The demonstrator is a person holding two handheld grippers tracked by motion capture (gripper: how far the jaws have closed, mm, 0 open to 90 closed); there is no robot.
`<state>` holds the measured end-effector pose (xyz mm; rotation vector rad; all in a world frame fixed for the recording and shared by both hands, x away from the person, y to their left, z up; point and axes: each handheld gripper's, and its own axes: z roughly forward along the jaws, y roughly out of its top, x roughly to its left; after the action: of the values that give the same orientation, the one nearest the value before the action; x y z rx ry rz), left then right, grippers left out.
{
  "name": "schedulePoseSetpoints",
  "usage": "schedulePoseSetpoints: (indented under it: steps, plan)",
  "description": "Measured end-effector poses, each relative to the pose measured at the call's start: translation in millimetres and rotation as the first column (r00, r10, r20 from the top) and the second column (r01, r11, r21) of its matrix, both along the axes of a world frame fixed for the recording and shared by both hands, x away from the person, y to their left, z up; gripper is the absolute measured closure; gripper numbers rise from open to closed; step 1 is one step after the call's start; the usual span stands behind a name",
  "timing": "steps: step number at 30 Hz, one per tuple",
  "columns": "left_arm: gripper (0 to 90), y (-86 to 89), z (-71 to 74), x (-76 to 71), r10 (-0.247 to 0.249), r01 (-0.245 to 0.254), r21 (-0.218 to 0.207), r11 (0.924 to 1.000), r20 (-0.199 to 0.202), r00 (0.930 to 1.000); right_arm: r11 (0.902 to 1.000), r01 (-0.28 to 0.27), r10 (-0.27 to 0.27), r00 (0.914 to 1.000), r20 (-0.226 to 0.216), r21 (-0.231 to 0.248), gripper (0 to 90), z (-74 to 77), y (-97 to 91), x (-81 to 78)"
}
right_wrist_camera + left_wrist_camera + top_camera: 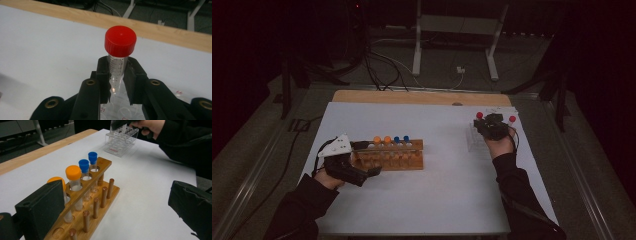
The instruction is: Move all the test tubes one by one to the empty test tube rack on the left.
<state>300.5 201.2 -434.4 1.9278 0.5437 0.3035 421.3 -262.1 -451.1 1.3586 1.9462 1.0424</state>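
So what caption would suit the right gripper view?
Right gripper clamps a red-capped tube over the clear rack.

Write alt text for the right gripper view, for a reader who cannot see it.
The right gripper has its two black jaws closed on a clear, graduated tube with a red cap, held upright just below the cap. Under the jaws lies a clear plastic rack of round holes, on a white table with a wooden edge beyond.

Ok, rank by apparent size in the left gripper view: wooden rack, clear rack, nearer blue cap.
1. wooden rack, though nearness to the camera enlarges it.
2. clear rack, farther off, so its true size against the wooden one is unsure.
3. nearer blue cap.
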Motion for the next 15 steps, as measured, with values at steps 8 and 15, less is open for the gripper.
schedulePoseSetpoints:
  steps: [8, 15]
  plan:
    - [1.4, -1.8, 4.1, -0.8, 0.005, -0.005, 0.004, 1.0000, 0.005, 1.0000, 0.9996, -0.029, 0.029, 0.9974, 0.067, -0.005, 75.2, 31.4, -2.9, -16.3]
    - [1.5, -8.9, 6.9, -2.7, 0.010, -0.010, 0.024, 0.9997, 0.005, 0.9999, 0.9965, -0.082, 0.083, 0.9921, 0.094, -0.014, 75.2, 49.2, 1.2, -33.7]
